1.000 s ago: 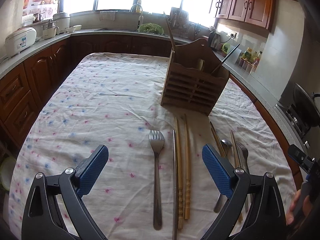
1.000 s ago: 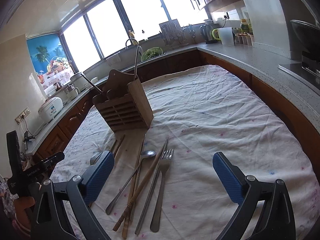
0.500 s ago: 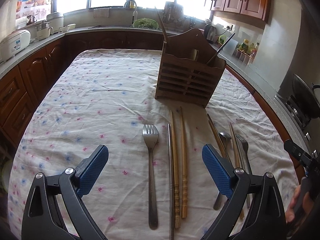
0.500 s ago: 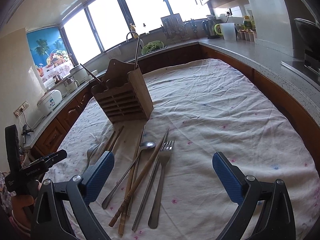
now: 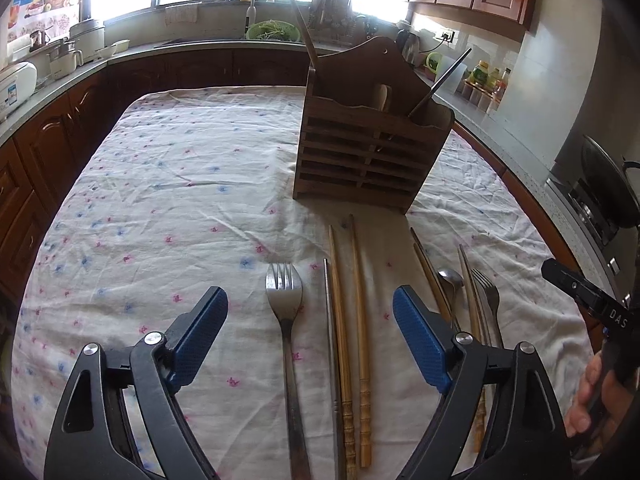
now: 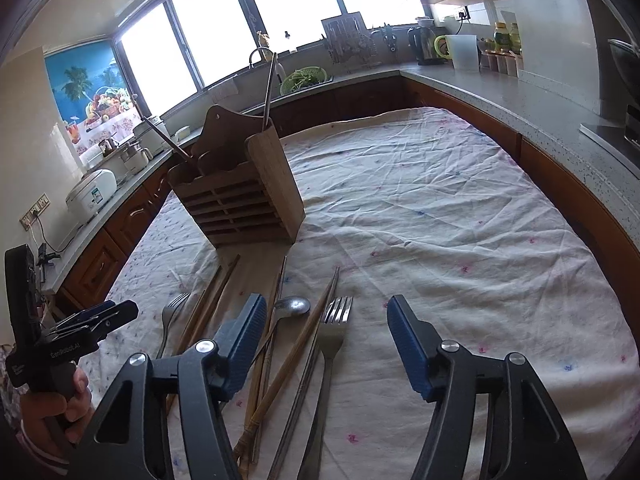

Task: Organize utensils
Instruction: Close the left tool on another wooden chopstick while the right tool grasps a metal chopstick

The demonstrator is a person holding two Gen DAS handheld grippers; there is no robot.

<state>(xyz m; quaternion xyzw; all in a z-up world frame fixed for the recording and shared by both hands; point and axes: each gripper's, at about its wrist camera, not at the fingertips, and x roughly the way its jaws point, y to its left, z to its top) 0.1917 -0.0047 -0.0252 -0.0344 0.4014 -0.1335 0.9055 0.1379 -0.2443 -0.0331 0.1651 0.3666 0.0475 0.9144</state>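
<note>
Both my grippers advanced toward the slatted wooden utensil caddy (image 5: 372, 148), left gripper (image 5: 310, 334) and right gripper (image 6: 326, 342) closing empty above the steel forks (image 5: 285, 320) and wooden chopsticks (image 5: 352, 312): pickups imminent.

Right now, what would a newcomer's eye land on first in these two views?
The slatted wooden utensil holder standing mid-table on the flowered cloth, a few handles already poking out. Before it lie two loose clusters: a fork with chopsticks, and a spoon among more. Both grippers, left and right, are closing, nothing gripped.
</note>
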